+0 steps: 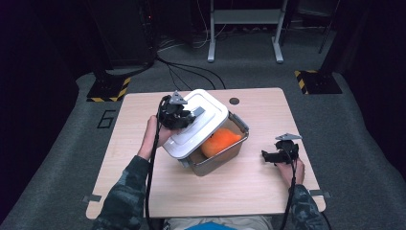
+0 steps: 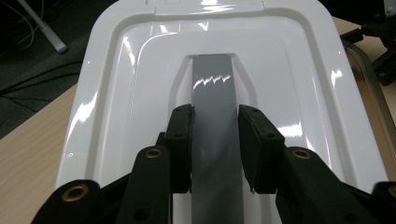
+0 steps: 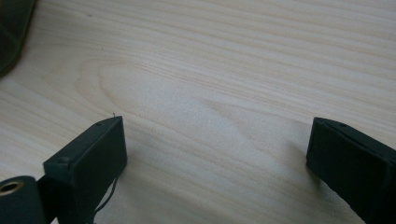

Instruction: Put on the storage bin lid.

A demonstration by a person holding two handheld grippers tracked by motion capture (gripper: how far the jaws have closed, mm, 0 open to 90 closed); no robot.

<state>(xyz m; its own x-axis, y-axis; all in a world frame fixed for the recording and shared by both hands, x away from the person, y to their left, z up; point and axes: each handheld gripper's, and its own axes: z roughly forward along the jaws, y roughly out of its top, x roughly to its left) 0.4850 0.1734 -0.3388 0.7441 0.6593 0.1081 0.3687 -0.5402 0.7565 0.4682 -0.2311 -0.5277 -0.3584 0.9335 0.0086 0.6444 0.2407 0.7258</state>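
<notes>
Near the middle of the pale wood-grain counter (image 1: pixel 158 191) stood a clear, rectangular container (image 1: pixel 221 155) with rounded corners, turned at an angle to the counter's edges, and a soft-looking orange object (image 1: pixel 219 141) lay inside it. A glossy white lid (image 1: pixel 203 115) of smooth plastic, with rounded corners and a raised rim, sat tilted over the container's left part, leaving the right part uncovered. Along the lid's middle ran a flat grey handle strip (image 2: pixel 215 116). The left tongs (image 2: pixel 215 140), black with rubbery ridged pads, were clenched on that grey strip, one pad pressed against each side, and the person's left hand (image 1: pixel 155 136) carried them at the lid's left edge. The right tongs (image 1: pixel 268 156) hovered over bare counter to the right of the container, well apart from it; in the right gripper view they (image 3: pixel 217 154) stood released, wide apart, with nothing but wood grain between them. Open counter lay in front of the container toward the person and along the right side, and a narrower strip was free at the far edge, where a small dark round cap (image 1: pixel 234 101) was set into the surface. On the grey carpet (image 1: pixel 72 158) left of the counter a figure "6" (image 1: pixel 106 119) was marked, and yellow-and-black striped tape (image 1: pixel 124 87) edged dark floor plates beyond the far corners.
</notes>
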